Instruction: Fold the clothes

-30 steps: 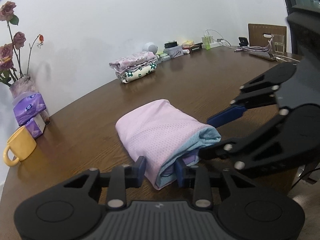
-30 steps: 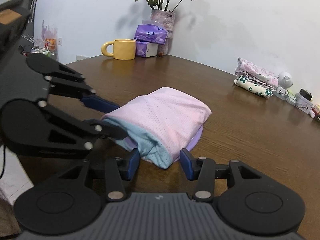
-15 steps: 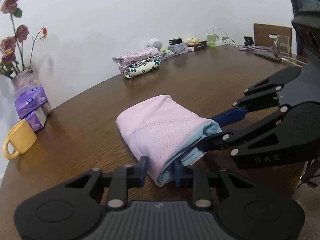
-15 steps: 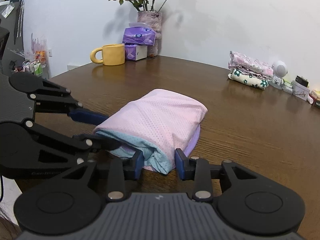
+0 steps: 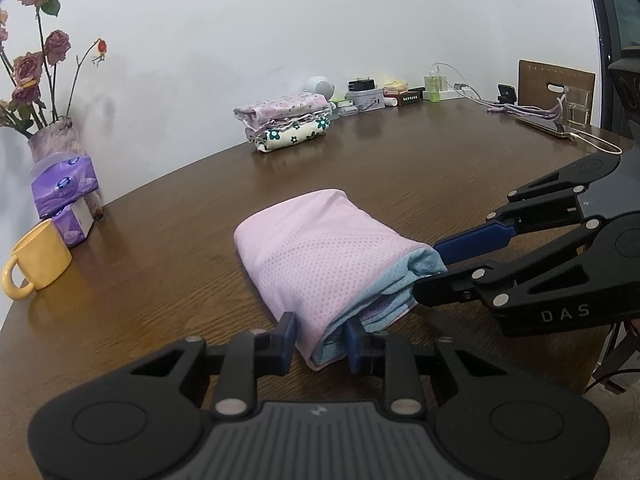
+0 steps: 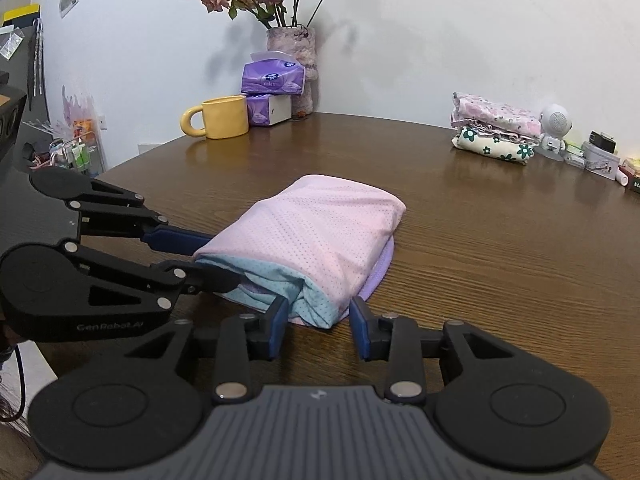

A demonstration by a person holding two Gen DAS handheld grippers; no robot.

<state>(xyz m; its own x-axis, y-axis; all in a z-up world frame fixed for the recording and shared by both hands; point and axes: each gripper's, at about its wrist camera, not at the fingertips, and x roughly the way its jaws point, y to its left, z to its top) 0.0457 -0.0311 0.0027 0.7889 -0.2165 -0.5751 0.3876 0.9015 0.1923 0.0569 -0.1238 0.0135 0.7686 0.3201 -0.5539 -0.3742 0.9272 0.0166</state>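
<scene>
Only rt view: purple hem (image 6: pixel 378 276), lt view: cables (image 5: pixel 532 114)

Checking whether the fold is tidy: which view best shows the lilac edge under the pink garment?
The right wrist view: the lilac edge curves out beneath the pink garment. The left wrist view shows only a lilac sliver among the layers.

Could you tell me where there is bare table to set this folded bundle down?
Bare wood lies between the bundle and the folded stack, and between the bundle and the mug. The far edge by the wall, past the stack, is crowded with small items and cables.
</scene>
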